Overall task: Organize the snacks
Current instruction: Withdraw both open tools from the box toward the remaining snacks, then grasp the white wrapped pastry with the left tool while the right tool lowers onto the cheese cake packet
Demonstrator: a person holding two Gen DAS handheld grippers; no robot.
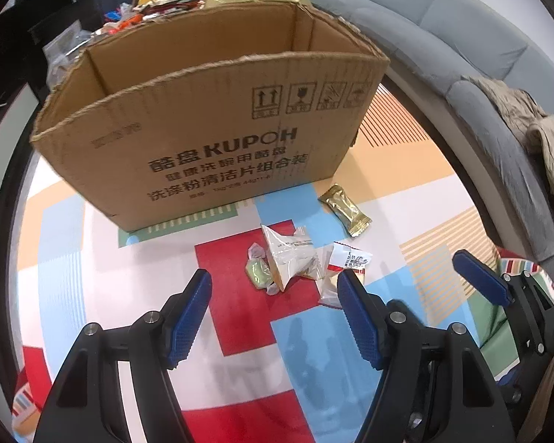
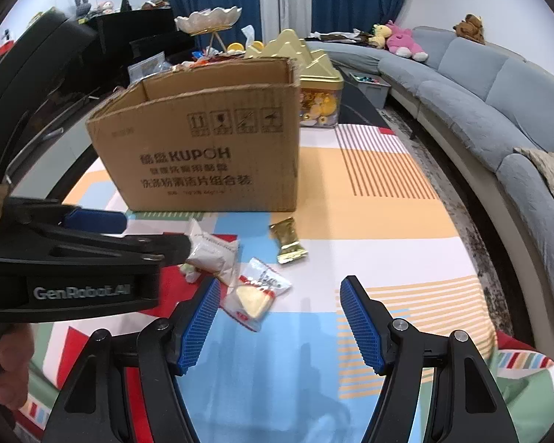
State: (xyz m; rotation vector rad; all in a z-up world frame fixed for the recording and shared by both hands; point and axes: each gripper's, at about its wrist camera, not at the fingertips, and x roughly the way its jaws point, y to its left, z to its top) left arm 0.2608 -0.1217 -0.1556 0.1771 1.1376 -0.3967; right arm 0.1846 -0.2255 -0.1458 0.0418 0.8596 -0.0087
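Observation:
Several wrapped snacks lie on the patterned mat in front of an open cardboard box (image 1: 210, 140) (image 2: 203, 155). They are a clear triangular packet (image 1: 290, 254) (image 2: 212, 253), a green candy (image 1: 258, 271), a red-and-white packet (image 1: 347, 258) (image 2: 256, 293) and a gold packet (image 1: 345, 208) (image 2: 288, 241). My left gripper (image 1: 275, 313) (image 2: 155, 234) hangs open just above the clear packet and the green candy, with nothing between its pads. My right gripper (image 2: 280, 317) is open too, low over the red-and-white packet. One of its fingers (image 1: 480, 280) shows at the right of the left wrist view.
A grey curved sofa (image 2: 461, 110) runs along the right with a beige garment (image 1: 535, 140) on it. A gold tin of sweets (image 2: 319, 88) and a heap of snacks stand behind the box. Dark furniture (image 2: 55, 66) fills the left. A hand (image 2: 11, 369) grips the left tool.

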